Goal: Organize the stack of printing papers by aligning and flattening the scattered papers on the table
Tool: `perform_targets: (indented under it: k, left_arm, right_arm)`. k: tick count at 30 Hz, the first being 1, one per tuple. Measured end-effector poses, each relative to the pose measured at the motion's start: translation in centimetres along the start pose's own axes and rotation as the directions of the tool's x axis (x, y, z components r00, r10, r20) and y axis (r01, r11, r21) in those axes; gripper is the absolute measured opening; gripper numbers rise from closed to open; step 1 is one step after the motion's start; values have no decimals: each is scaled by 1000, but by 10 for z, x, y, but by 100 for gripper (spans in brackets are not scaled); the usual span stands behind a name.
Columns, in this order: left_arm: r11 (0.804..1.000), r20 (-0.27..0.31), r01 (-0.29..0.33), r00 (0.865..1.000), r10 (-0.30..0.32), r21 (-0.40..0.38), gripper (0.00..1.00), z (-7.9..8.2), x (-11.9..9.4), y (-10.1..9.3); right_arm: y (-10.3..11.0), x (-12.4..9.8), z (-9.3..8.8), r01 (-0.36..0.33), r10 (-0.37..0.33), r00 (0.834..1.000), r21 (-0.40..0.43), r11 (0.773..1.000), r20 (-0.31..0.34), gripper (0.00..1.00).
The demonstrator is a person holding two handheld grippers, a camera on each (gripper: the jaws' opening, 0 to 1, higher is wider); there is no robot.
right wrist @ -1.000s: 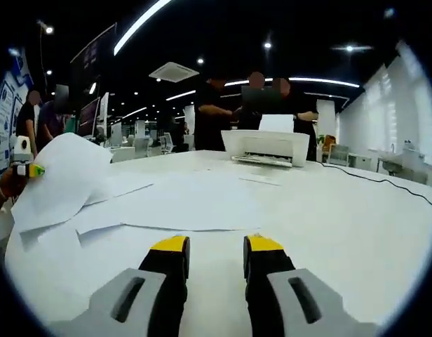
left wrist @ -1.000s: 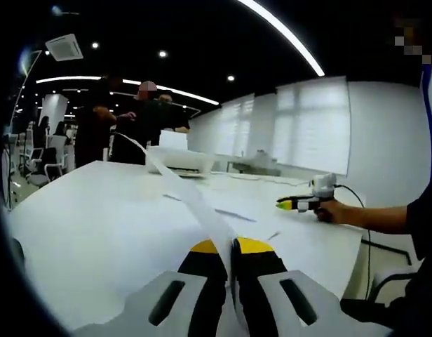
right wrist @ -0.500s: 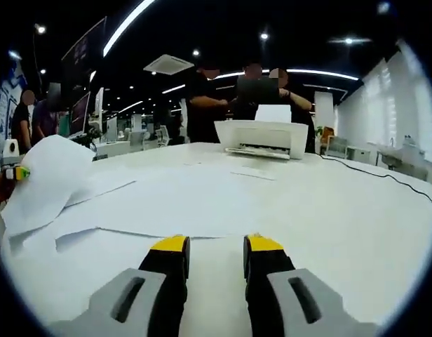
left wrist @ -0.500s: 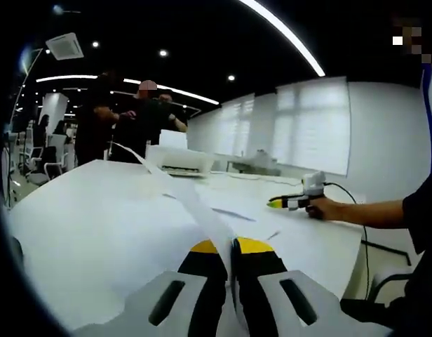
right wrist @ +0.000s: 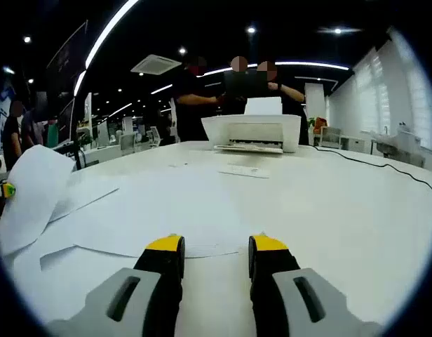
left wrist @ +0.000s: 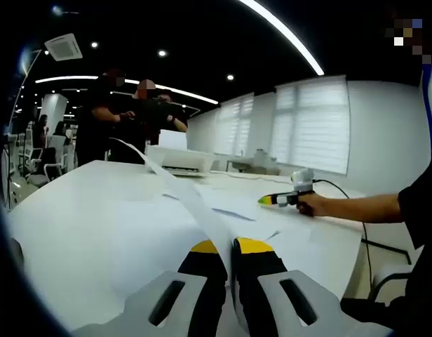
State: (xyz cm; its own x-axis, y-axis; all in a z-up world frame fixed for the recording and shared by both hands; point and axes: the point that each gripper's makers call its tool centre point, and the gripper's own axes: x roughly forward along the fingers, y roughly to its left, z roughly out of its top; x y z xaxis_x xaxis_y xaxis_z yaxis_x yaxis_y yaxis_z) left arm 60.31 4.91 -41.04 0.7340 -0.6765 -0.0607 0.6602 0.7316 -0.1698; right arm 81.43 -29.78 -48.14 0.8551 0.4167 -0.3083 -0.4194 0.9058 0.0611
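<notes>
Your left gripper pinches a lifted paper sheet; your right gripper, jaws parted and empty, hovers nearer the scattered papers lying just ahead on the table

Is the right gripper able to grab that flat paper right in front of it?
Probably yes. The right gripper is open, and the sheet's near edge lies just ahead of it on the table, with nothing between.
</notes>
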Motion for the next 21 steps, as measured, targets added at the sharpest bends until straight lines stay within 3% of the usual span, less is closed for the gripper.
perform_targets:
  k: [10,14,17,21]
  left_arm:
    - [1000,-1,-2,1000,2,2,8,-1,0,2]
    - [1000,-2,-2,1000,2,1,8,-2,1,2]
    - [1000,-4,-2,1000,2,-2,8,-3,1,2]
    - [1000,-3,-1,1000,1,-6,8,-3,2,3]
  right_arm:
    - [2,8,-1,10,-10,1000,1,1000,-18,33]
    - [3,7,-2,16,-16,1000,-4,1000,-26,38]
    - [3,11,-5,19,-20,998,-13,1000,-56,44]
    - [8,12,-5,29,-33,996,-45,999,-85,44]
